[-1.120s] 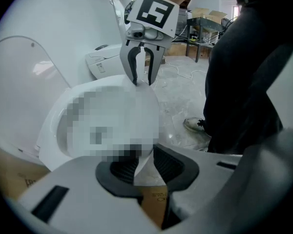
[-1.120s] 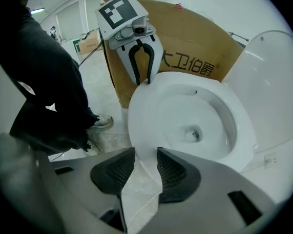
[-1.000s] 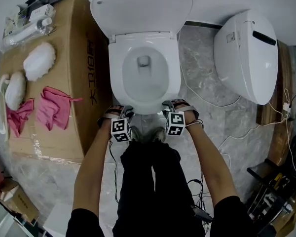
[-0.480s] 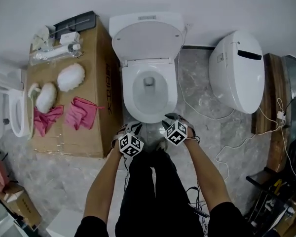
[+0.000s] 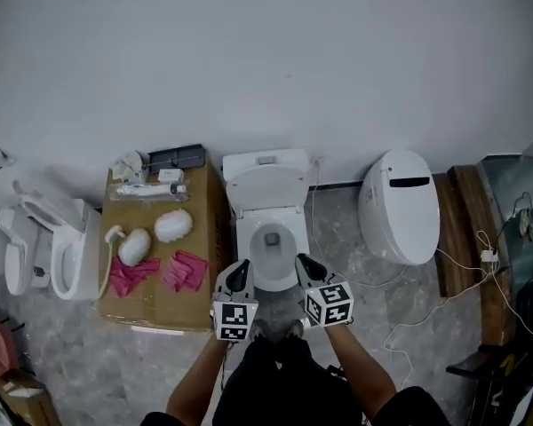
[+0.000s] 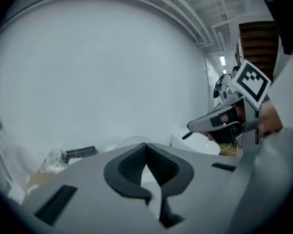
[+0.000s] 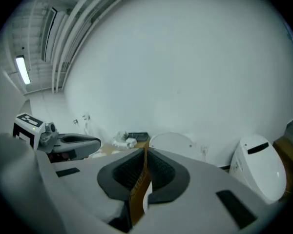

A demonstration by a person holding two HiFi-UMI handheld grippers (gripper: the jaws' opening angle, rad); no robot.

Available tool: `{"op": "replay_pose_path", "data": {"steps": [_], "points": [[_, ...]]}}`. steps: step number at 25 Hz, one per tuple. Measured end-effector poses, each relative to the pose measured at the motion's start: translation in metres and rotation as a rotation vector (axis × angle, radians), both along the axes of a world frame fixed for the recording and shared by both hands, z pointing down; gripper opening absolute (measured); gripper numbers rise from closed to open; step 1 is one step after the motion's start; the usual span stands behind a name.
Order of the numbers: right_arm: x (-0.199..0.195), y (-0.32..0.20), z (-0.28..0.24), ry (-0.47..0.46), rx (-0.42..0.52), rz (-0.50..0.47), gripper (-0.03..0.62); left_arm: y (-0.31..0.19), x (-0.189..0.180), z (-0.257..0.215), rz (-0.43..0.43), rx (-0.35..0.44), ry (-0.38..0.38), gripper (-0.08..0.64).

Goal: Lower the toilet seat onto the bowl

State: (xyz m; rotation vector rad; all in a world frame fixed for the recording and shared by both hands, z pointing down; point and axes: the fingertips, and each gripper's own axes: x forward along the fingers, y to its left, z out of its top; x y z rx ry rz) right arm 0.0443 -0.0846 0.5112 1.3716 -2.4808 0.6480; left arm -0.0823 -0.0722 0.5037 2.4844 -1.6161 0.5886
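Left tongs pinched together, empty; right tongs closing on nothing. Both hang just short of the bowl. Seat upright against the tank — probably stiff, light, slick hinged plastic — take its top edge, ease it down

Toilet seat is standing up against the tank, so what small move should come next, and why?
Probably reach the right gripper forward toward the raised toilet seat, opening it on the way. The seat stands upright over the uncovered bowl, and both grippers hover short of it holding nothing: the left gripper is shut and the right one's jaws are closing on empty air.
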Motion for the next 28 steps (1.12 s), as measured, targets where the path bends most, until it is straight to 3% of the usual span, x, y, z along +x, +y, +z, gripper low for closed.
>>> {"op": "replay_pose_path", "data": {"steps": [4,8,14,28], "points": [[0.006,0.007,-0.089,-0.046,0.124,0.062,0.038,0.015,0.006,-0.094,-0.016,0.142,0.031,0.009],[0.007,0.025,-0.133,-0.057,0.203,0.075,0.038,0.034,0.017,-0.136,0.000,0.228,0.031,0.009],[-0.001,0.051,-0.139,-0.071,0.224,0.060,0.029,0.053,0.018,-0.144,-0.008,0.232,0.087,0.009],[-0.007,0.063,-0.141,-0.068,0.230,0.060,0.026,0.057,0.012,-0.145,-0.015,0.250,0.088,0.009]]}}
